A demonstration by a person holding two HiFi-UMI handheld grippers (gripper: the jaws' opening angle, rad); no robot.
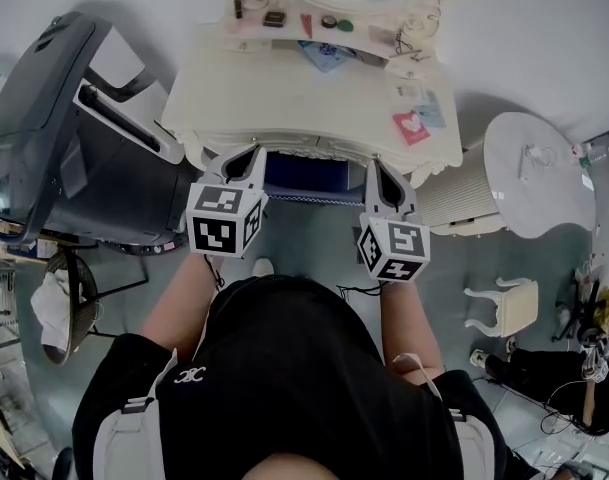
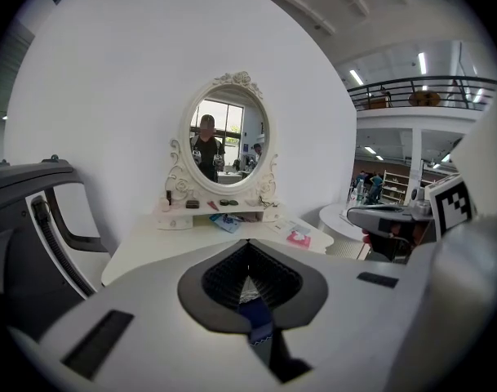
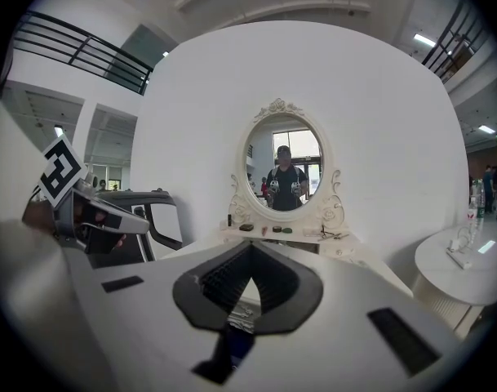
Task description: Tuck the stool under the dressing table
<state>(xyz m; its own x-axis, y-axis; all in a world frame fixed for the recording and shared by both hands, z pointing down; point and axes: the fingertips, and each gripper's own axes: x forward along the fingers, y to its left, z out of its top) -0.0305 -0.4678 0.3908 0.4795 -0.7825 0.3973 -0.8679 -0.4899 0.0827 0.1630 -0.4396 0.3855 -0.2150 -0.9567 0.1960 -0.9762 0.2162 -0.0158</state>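
The cream dressing table [image 1: 284,103] with its oval mirror [image 2: 228,133] stands straight ahead. Only a strip of the stool's blue seat [image 1: 309,175] shows under the table's front edge, between my two grippers. My left gripper [image 1: 252,152] and right gripper [image 1: 382,166] are held side by side just in front of that edge, both shut with nothing between the pads. In the left gripper view the closed left gripper [image 2: 248,243] lets a bit of blue seat [image 2: 255,318] show below the tips. The right gripper [image 3: 250,247] shows the same blue seat [image 3: 236,343].
A large grey massage chair [image 1: 64,118] stands close on the left of the table. A round white side table [image 1: 539,173] and a ribbed white unit [image 1: 464,203] stand on the right, and a small white stool [image 1: 504,308] sits nearer me. Small items lie on the tabletop.
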